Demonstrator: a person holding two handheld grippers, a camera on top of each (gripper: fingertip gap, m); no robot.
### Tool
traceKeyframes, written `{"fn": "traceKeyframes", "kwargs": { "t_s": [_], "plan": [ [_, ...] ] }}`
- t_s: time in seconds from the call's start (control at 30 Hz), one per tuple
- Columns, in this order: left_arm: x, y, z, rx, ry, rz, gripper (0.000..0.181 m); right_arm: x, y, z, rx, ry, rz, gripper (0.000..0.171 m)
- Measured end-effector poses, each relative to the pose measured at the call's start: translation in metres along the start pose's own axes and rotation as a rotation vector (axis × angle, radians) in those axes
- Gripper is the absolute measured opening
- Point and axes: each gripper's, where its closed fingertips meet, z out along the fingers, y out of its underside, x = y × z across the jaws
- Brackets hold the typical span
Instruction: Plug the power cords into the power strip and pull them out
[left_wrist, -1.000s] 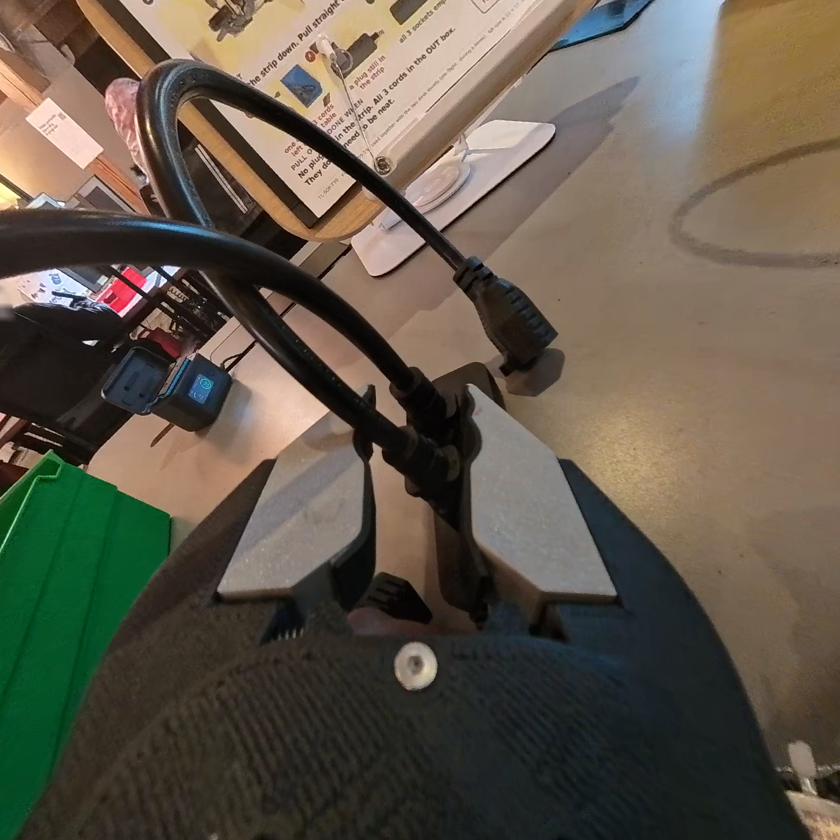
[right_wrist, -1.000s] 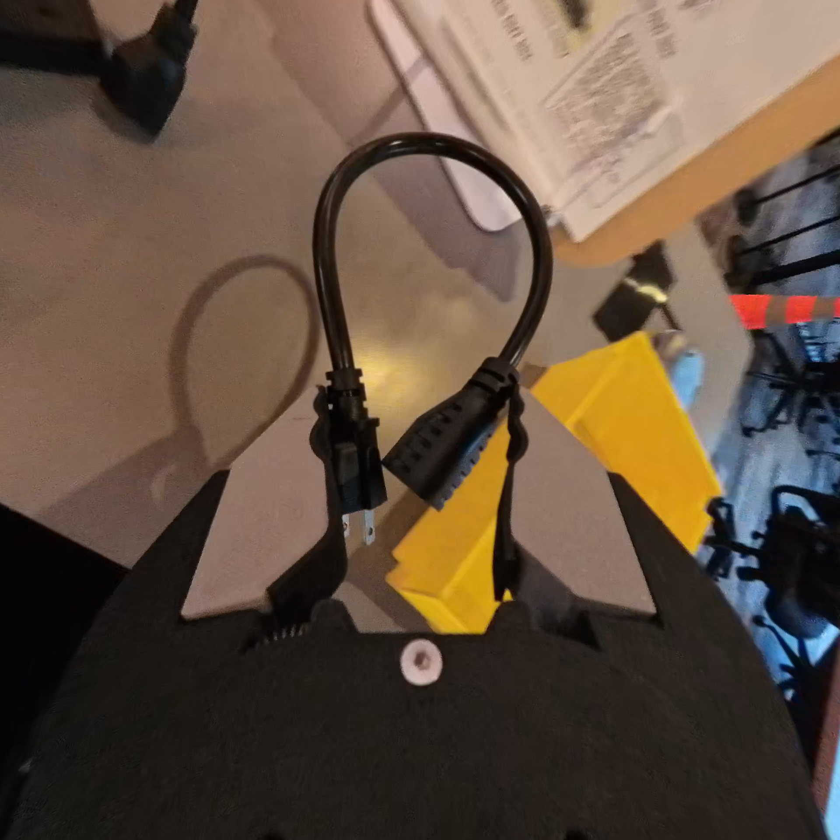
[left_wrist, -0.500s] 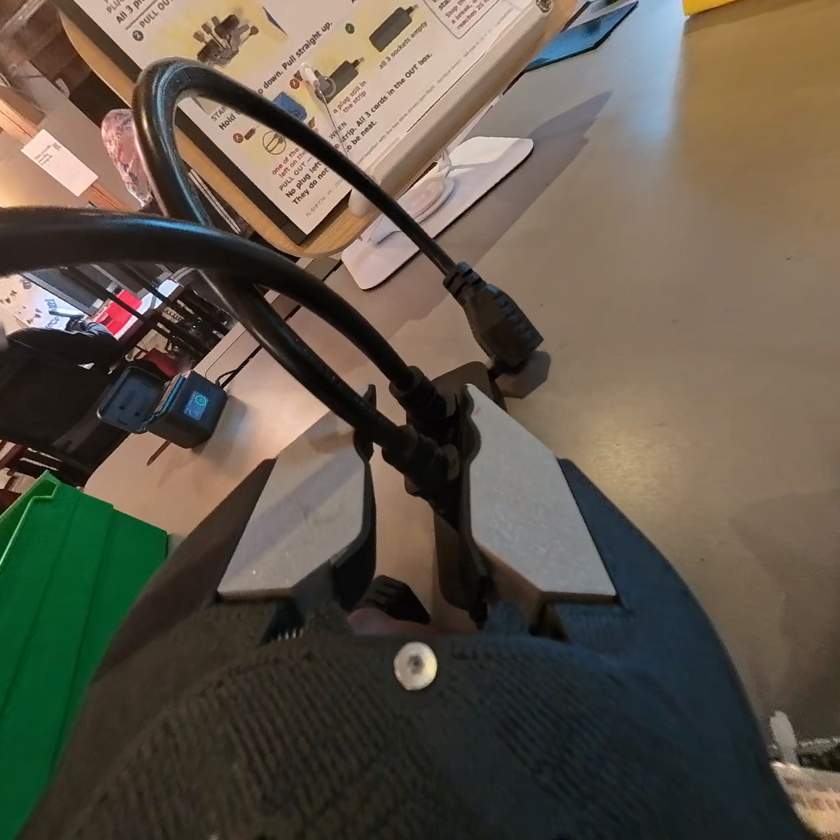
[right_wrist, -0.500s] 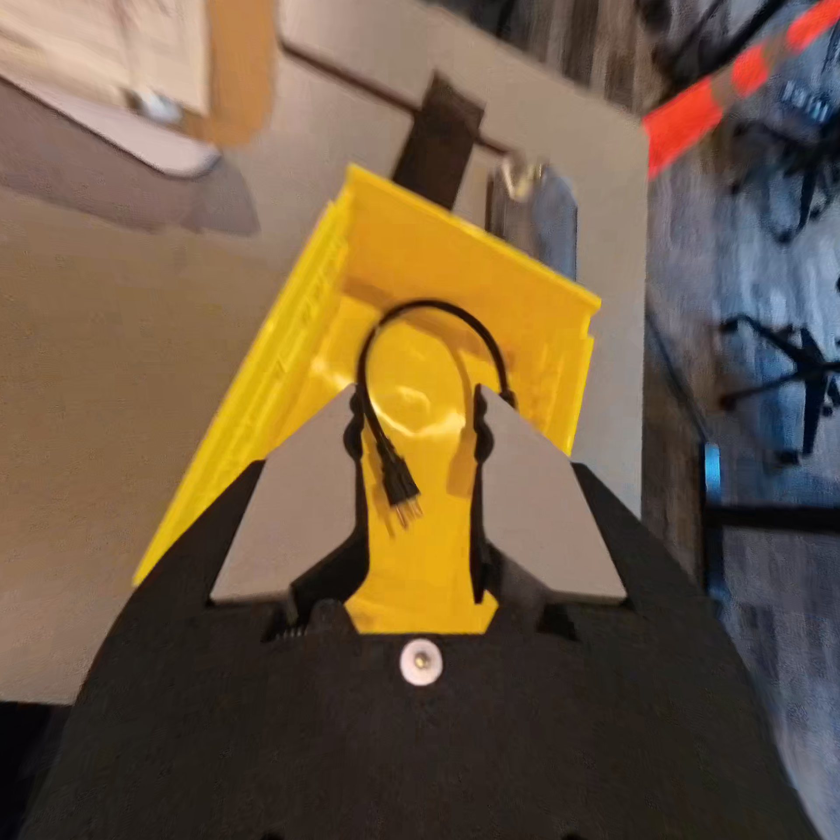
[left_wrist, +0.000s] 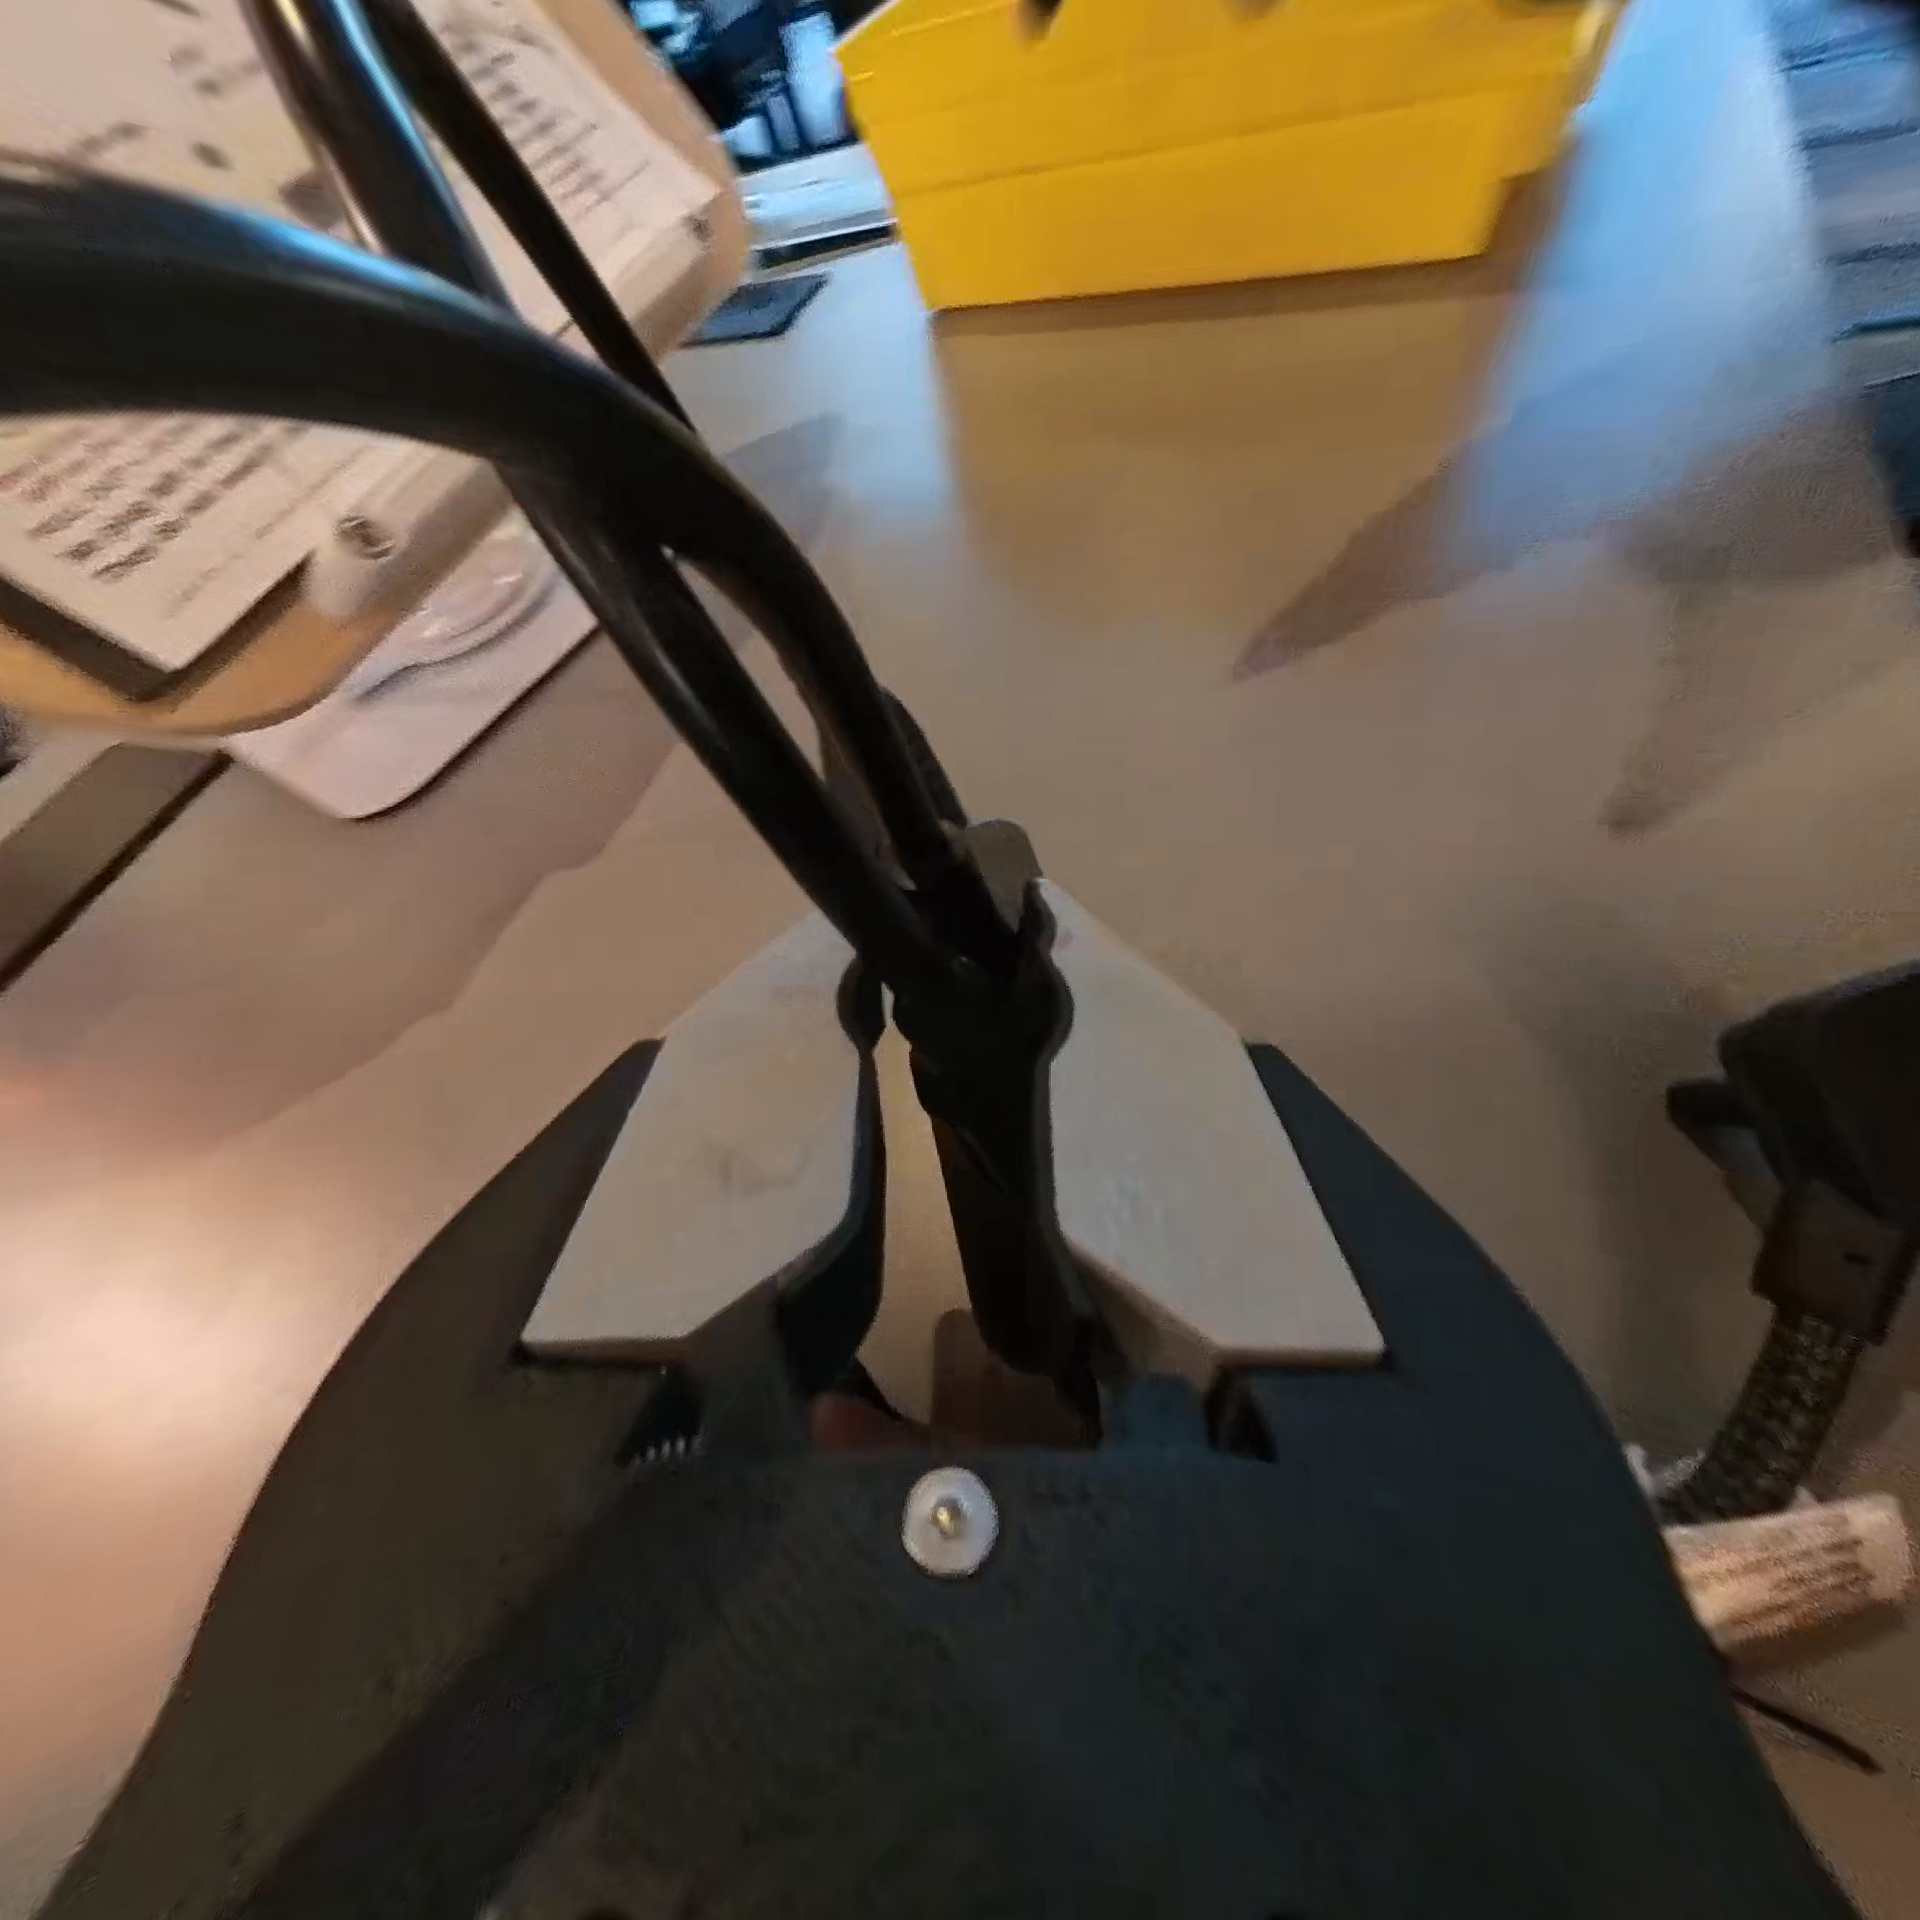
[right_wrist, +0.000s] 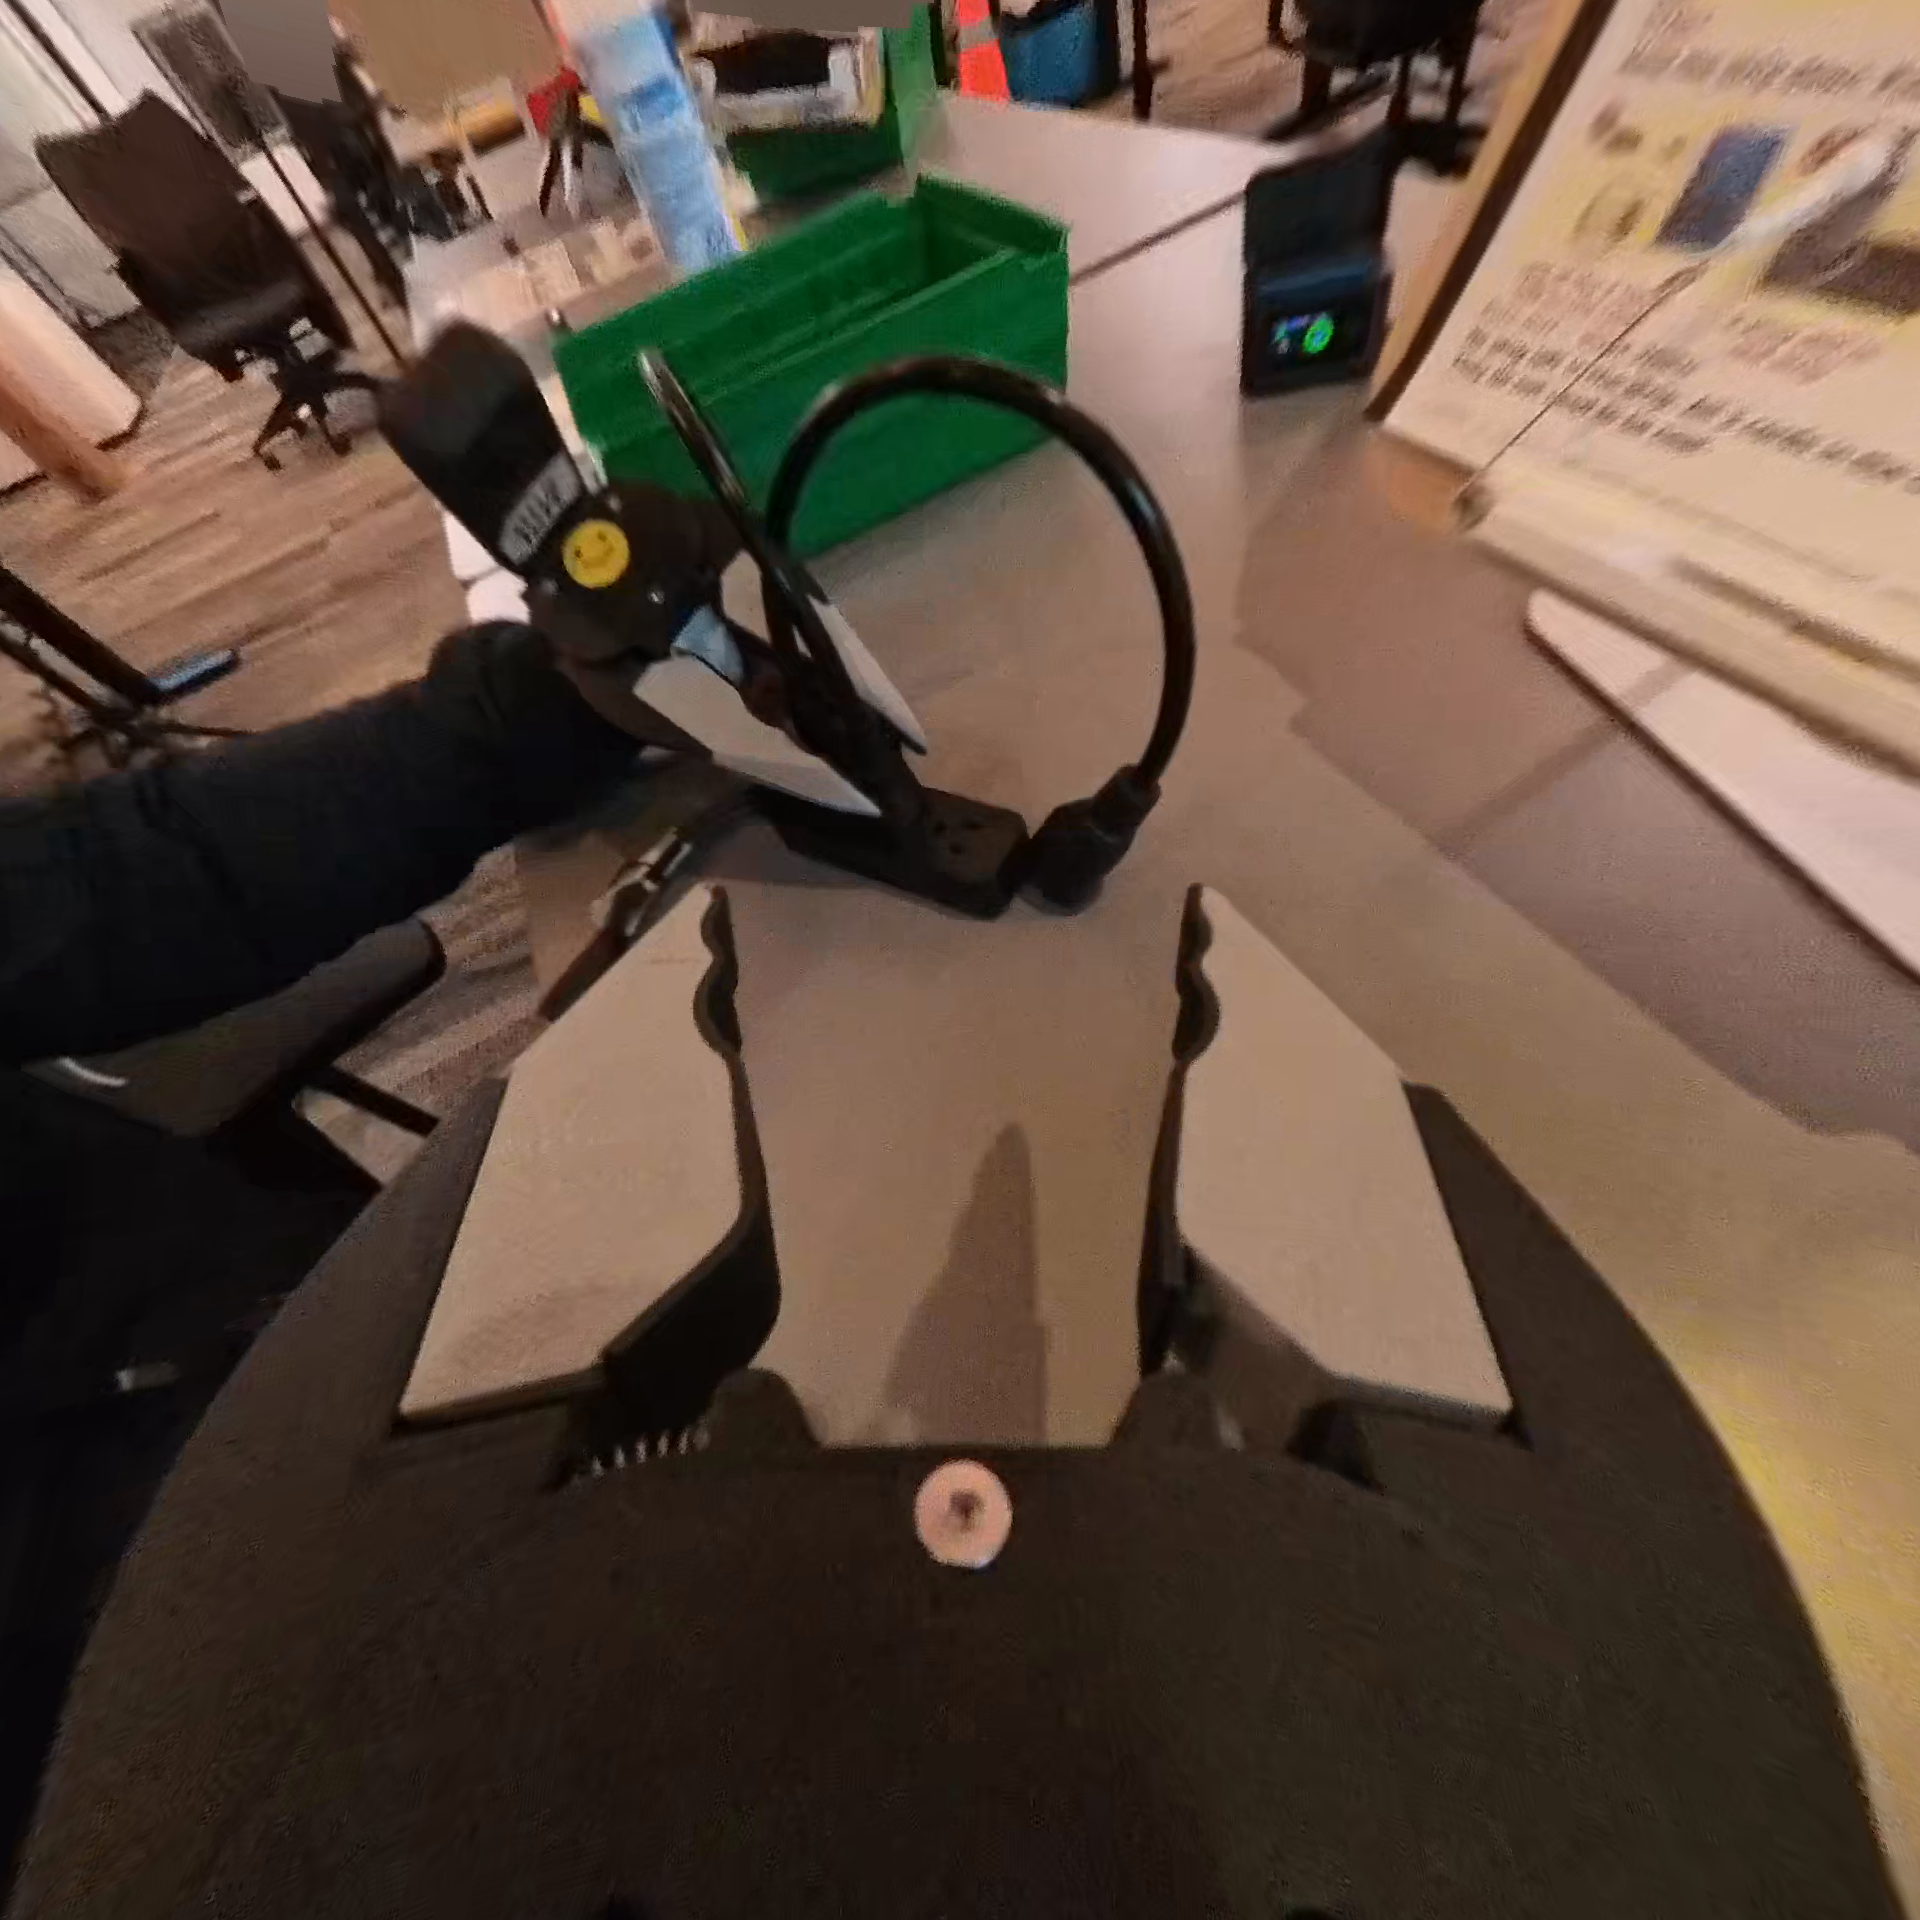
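Observation:
My left gripper (left_wrist: 956, 935) is shut on the plug end of a black power cord (left_wrist: 727, 623), and a second black cord rises beside it. In the right wrist view the left gripper (right_wrist: 821, 707), held by a black-sleeved hand, is at the black power strip (right_wrist: 935, 842) on the table. The cord (right_wrist: 1153, 582) loops up and over, and its socket end (right_wrist: 1091, 842) rests next to the strip. My right gripper (right_wrist: 956, 956) is open and empty, low over the table, a short way in front of the strip.
A yellow bin (left_wrist: 1195, 156) stands at the far side and a green bin (right_wrist: 831, 343) stands behind the strip. An instruction board (right_wrist: 1714, 291) on a white base is at the right, with a small black device with a screen (right_wrist: 1309, 301) beside it. A black block with a braided cable (left_wrist: 1829, 1143) lies at the left gripper's right.
My right gripper released its cord over the yellow bin and swung round to face the left gripper and the strip. The left wrist view turned right, and the yellow bin came into view.

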Motion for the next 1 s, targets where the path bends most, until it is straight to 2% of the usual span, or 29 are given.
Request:
{"fn": "traceKeyframes", "kwargs": {
  "t_s": [0.1,0.2,0.3,0.37,0.43,0.57,0.73,0.9,1.0],
  "plan": [
    [0.015,-0.007,0.004,0.035,0.163,-0.006,0.022,-0.001,0.019,0.053,-0.046,-0.074,0.004,0.085],
    [0.023,-0.013,0.008,0.055,0.219,-0.028,0.022,-0.007,0.016,0.08,0.018,-0.126,-0.047,0.074],
    [0.022,-0.016,0.009,0.061,0.157,-0.006,0.025,-0.019,0.016,0.097,0.054,-0.203,-0.067,0.07],
    [0.023,-0.02,0.005,0.069,0.113,0.012,0.038,-0.025,0.023,0.106,0.018,-0.233,-0.08,0.07],
    [0.024,-0.023,-0.004,0.06,0.083,0.004,0.049,-0.019,0.037,0.115,-0.04,-0.176,-0.134,0.069],
    [0.019,-0.017,-0.029,0.037,-0.004,-0.073,0.045,-0.009,0.059,0.124,-0.15,-0.085,-0.209,0.06],
    [0.02,0.035,-0.04,-0.293,-0.108,-0.028,0.046,-0.018,0.053,0.131,-0.118,-0.07,-0.286,0.063],
    [0.016,0.046,-0.019,-0.308,-0.158,-0.097,0.041,-0.021,0.045,0.145,-0.095,-0.015,-0.383,0.07],
    [0.015,0.044,-0.013,-0.306,-0.152,-0.11,0.038,-0.019,0.046,0.154,-0.118,0.015,-0.41,0.068]
  ]
}}
